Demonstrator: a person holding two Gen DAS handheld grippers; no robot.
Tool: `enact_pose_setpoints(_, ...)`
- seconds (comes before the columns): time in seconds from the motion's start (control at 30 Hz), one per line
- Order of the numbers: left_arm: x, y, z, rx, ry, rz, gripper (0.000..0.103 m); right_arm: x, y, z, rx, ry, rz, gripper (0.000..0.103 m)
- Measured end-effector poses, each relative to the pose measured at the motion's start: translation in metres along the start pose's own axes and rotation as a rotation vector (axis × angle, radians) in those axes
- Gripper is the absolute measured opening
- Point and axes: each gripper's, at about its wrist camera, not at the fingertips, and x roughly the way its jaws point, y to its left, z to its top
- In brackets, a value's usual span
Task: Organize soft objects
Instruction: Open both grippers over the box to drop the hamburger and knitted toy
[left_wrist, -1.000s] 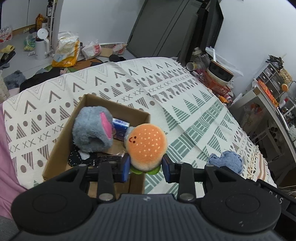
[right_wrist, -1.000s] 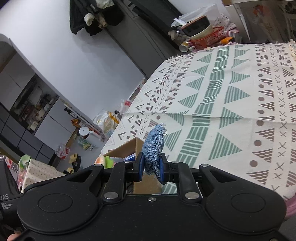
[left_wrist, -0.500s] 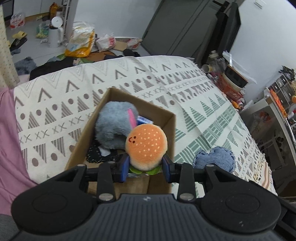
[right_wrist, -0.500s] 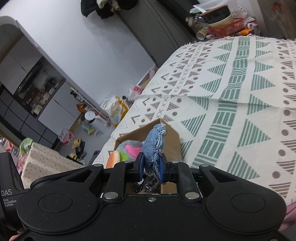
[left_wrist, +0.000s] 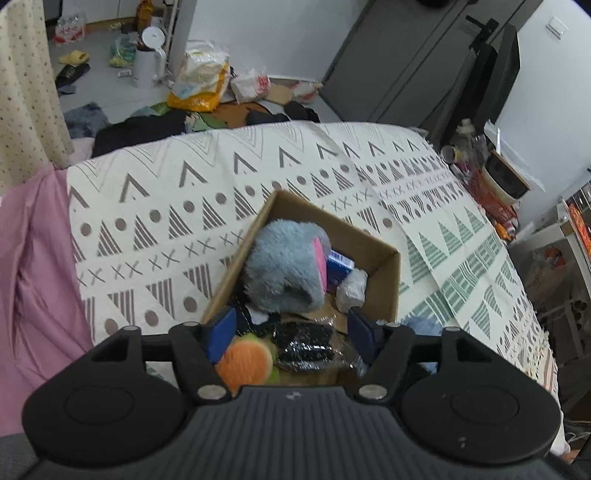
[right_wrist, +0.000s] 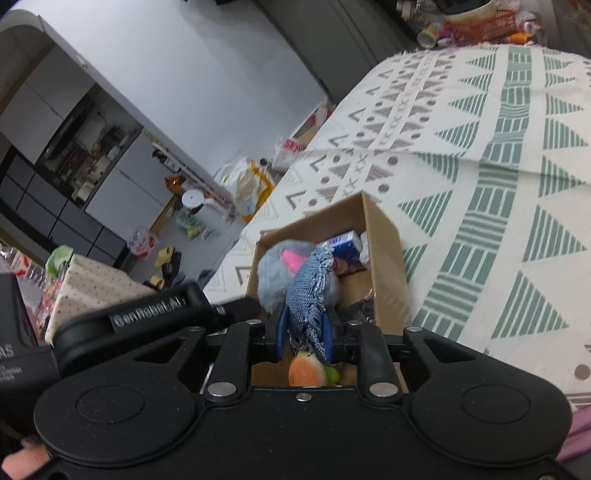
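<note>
My left gripper (left_wrist: 291, 338) stands open over the near end of the cardboard box (left_wrist: 388, 273). The orange burger plush (left_wrist: 243, 363) lies loose in the box beside the left finger. A grey plush with a pink ear (left_wrist: 284, 269) fills the box's far half. In the right wrist view, my right gripper (right_wrist: 306, 338) is shut on a blue denim heart cushion (right_wrist: 308, 291), held upright above the same box (right_wrist: 384, 251). Below the cushion I see the burger plush (right_wrist: 306, 371) and the grey plush (right_wrist: 273, 273).
The box also holds a small blue carton (left_wrist: 338, 266), a white crumpled item (left_wrist: 351, 290) and a black glossy packet (left_wrist: 304, 341). It sits on a patterned bedspread (left_wrist: 166, 206). A pink sheet (left_wrist: 33, 258) lies left. The left gripper's body (right_wrist: 147, 314) is close beside the right one.
My left gripper opened and the burger plush dropped into the box. My right gripper carried the denim cushion closer, now over the box.
</note>
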Motion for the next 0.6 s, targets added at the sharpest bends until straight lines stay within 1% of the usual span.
enact_pose_setpoints(0.03, 0.000, 0.001, 0.000, -0.003, 0.000, 0.000, 0.067, 0.000, 0.000, -0.001, 0.002, 0.008, 0.001, 0.023)
enact_pose_setpoints(0.1, -0.001, 0.000, 0.000, -0.005, 0.003, -0.002, 0.068, -0.001, -0.002, -0.002, 0.016, 0.019, 0.000, 0.030)
enact_pose_setpoints(0.23, -0.002, -0.003, -0.002, 0.001, 0.001, 0.002, 0.070, -0.010, -0.009, 0.001, 0.039, 0.009, -0.001, 0.050)
enact_pose_setpoints(0.27, -0.002, -0.004, -0.002, 0.000, 0.002, 0.001, 0.071, -0.013, -0.011, 0.002, 0.041, 0.001, -0.004, 0.052)
enact_pose_setpoints(0.37, -0.003, -0.009, -0.005, -0.004, 0.001, -0.002, 0.075, -0.022, -0.021, 0.004, 0.054, -0.012, -0.015, 0.053)
enact_pose_setpoints(0.6, -0.007, -0.027, -0.013, 0.016, -0.007, -0.011, 0.076, -0.048, -0.058, 0.014, 0.113, -0.053, -0.053, 0.055)
